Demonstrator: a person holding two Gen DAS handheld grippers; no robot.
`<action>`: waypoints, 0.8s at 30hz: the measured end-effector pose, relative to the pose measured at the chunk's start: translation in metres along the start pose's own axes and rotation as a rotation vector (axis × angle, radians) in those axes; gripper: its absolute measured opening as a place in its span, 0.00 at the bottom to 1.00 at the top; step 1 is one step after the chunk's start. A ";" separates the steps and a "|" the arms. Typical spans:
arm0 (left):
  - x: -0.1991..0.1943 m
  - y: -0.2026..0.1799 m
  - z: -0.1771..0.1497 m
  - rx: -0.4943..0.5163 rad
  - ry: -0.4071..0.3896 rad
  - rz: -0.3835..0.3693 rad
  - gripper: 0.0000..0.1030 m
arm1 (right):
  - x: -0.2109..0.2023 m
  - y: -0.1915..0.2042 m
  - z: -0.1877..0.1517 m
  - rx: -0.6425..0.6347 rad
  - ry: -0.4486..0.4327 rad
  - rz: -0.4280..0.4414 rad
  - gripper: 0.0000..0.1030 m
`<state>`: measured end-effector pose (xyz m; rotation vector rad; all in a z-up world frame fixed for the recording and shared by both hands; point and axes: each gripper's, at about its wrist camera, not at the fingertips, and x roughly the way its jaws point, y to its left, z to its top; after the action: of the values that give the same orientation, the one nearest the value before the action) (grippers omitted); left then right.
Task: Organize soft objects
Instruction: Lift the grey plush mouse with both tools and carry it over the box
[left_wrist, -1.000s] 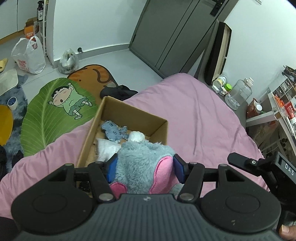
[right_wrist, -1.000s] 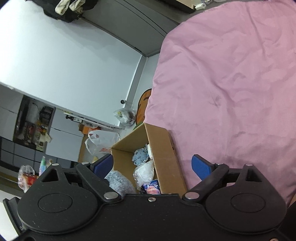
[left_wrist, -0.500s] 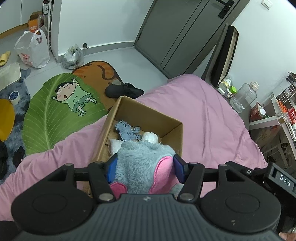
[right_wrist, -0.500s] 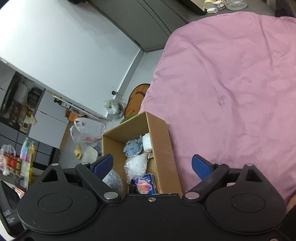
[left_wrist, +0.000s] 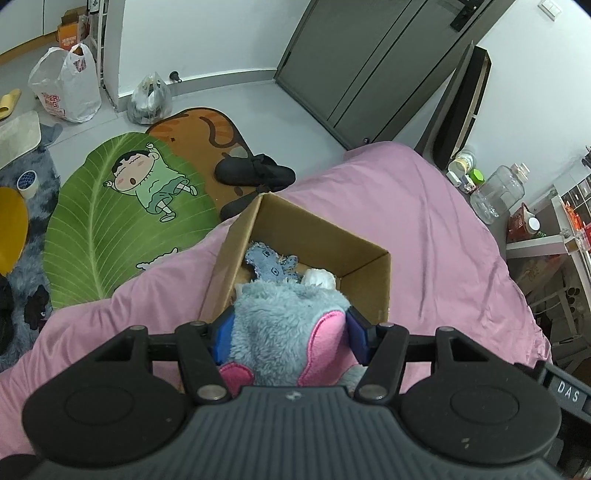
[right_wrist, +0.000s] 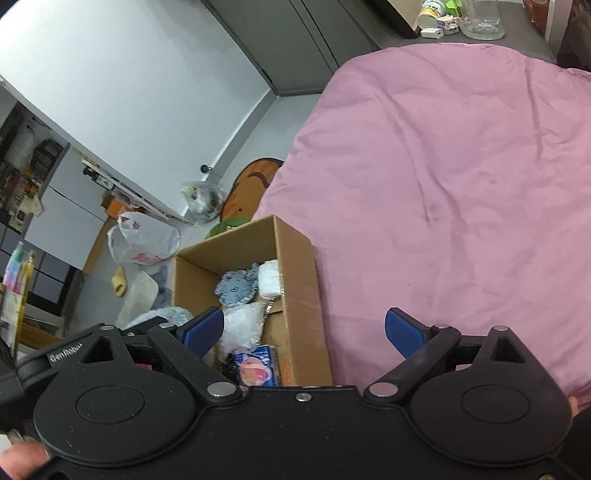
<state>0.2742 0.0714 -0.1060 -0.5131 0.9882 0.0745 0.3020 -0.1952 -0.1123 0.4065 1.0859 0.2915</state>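
Note:
My left gripper (left_wrist: 288, 338) is shut on a grey-blue plush toy with pink ears (left_wrist: 284, 328), held just above the near end of an open cardboard box (left_wrist: 310, 229) on the pink bed. The box holds a small blue-grey plush (left_wrist: 269, 264) and a white soft item (left_wrist: 319, 278). In the right wrist view the box (right_wrist: 295, 266) holds the blue plush (right_wrist: 236, 288), a white item (right_wrist: 269, 277), a clear plastic bag (right_wrist: 242, 326) and a pink-printed packet (right_wrist: 255, 371). My right gripper (right_wrist: 303, 332) is open and empty over the box's near right wall.
The pink bedspread (right_wrist: 443, 184) spreads to the right of the box. On the floor left of the bed lie a green leaf rug (left_wrist: 110, 221), an orange cat rug (left_wrist: 207, 136), black slippers (left_wrist: 255, 173) and plastic bags (left_wrist: 66, 88). Bottles (left_wrist: 498, 192) stand at the right.
The left gripper has moved forward and up with the plush, so the box sits more to the right beneath it. The right gripper has tilted, bringing the box closer to centre.

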 end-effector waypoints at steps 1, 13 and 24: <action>0.002 0.000 0.001 0.001 0.002 -0.001 0.58 | 0.000 0.000 0.000 -0.005 -0.001 -0.006 0.92; 0.040 -0.020 0.007 0.038 0.074 -0.035 0.59 | 0.005 -0.015 0.002 0.001 0.006 -0.060 0.92; 0.067 -0.032 0.006 0.028 0.163 -0.040 0.65 | 0.004 -0.022 0.007 0.014 0.004 -0.051 0.92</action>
<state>0.3257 0.0346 -0.1456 -0.5192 1.1360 -0.0175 0.3104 -0.2148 -0.1228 0.3900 1.1014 0.2398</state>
